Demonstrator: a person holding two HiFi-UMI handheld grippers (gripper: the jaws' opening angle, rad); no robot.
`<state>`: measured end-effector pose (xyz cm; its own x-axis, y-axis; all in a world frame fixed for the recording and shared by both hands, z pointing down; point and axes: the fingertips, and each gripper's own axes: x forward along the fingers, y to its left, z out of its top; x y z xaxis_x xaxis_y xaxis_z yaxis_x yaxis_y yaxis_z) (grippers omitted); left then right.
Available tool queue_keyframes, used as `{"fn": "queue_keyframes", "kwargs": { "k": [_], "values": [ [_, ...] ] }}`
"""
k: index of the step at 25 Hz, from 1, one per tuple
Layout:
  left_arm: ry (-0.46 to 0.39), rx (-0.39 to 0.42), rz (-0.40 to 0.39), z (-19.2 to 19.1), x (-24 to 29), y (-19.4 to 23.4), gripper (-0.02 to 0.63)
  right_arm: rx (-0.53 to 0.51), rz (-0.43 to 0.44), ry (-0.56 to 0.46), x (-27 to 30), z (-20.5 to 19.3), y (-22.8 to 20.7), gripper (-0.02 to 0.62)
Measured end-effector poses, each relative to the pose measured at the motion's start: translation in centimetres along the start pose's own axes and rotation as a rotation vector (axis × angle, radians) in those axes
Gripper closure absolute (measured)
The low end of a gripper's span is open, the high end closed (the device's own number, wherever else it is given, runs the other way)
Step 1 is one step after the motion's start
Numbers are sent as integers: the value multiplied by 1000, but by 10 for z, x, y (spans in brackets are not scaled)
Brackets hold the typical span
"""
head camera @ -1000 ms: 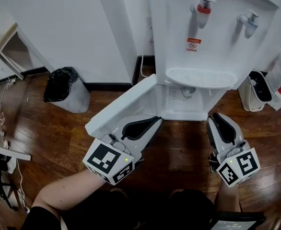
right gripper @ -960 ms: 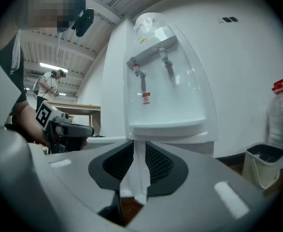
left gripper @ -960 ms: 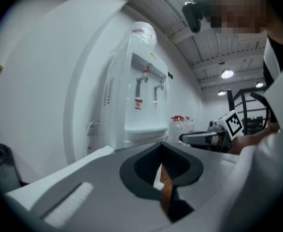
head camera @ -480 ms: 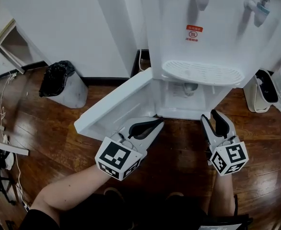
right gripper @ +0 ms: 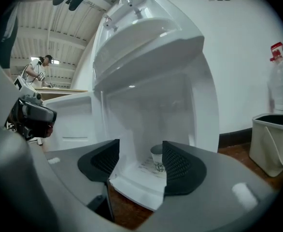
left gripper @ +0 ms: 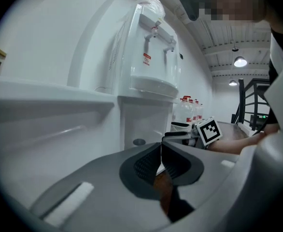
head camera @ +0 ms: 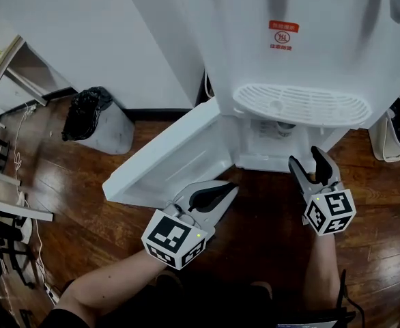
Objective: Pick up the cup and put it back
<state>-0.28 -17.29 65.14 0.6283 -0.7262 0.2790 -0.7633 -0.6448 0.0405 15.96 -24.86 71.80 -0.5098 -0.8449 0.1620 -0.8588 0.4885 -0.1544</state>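
- A white water dispenser (head camera: 302, 53) stands on a wood floor (head camera: 254, 231). Its lower compartment door (head camera: 176, 152) hangs open to the left.
- The cup (right gripper: 156, 155) stands upright inside that compartment, on its base, toward the far side and below the drip tray (head camera: 302, 104).
- The right claw (right gripper: 140, 161) is spread wide and empty. It sits near the compartment's mouth, aimed at the cup but short of it.
- The left claw (left gripper: 161, 157) is pressed together on nothing, low beside the door.
- The cup looks small and thin-walled, likely paper or light plastic, with dark print near its base. It is probably very light and easy to crush or tip.
- A gentle pinch across the middle of its wall seems best, with the pads on opposite sides.
- Whether the cup holds liquid, and what exactly it is made of, is hard to tell.
- In the right gripper view, the right pad covers the cup's right edge. In the head view, only a sliver of the cup shows under the tray.
- A black-bagged bin (head camera: 94, 118) stands far left by the wall.
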Motion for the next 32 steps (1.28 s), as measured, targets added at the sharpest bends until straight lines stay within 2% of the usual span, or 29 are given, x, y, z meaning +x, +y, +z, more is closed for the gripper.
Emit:
{"fn": "queue_keyframes", "kwargs": {
  "k": [8, 12, 23, 32],
  "values": [
    [39, -55, 25, -21, 10, 4, 588, 8, -16, 51, 57, -45, -18, 276],
    [63, -45, 6, -36, 13, -5, 581, 27, -36, 80, 87, -64, -25, 232],
    [102, -70, 2, -51, 10, 1, 578, 42, -186, 139, 139, -98, -57, 219],
    [119, -85, -4, -60, 4, 4, 578, 8, -199, 169, 161, -104, -66, 219]
  ]
}}
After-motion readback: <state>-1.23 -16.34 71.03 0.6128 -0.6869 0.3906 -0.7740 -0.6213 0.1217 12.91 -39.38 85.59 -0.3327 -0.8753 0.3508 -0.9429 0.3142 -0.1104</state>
